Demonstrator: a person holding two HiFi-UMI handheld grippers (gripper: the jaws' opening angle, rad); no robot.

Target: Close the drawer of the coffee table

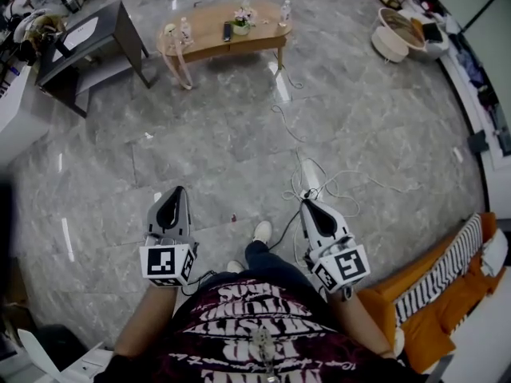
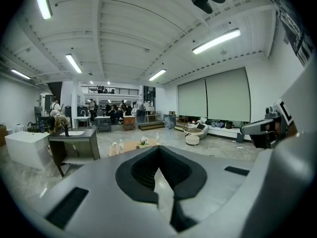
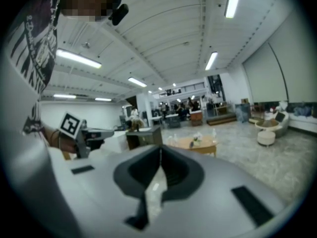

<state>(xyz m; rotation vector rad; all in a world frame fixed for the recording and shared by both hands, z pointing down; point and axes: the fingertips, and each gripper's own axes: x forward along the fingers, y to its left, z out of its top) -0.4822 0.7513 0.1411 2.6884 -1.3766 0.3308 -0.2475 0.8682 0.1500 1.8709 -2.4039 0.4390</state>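
Note:
The wooden oval coffee table (image 1: 227,30) stands far ahead across the marble floor, with bottles, a small flower pot and a dark remote on top. Its drawer cannot be made out from here. The table appears small past the jaws in the left gripper view (image 2: 133,145) and in the right gripper view (image 3: 198,144). My left gripper (image 1: 172,194) and right gripper (image 1: 307,206) are held side by side in front of my body, well short of the table. Both have their jaws shut with nothing in them (image 2: 158,150) (image 3: 160,150).
A dark side table (image 1: 88,42) stands left of the coffee table. A round white pouf (image 1: 391,42) is at the far right. An orange sofa (image 1: 431,294) is close on my right. White cables (image 1: 319,174) trail over the floor ahead of my right gripper.

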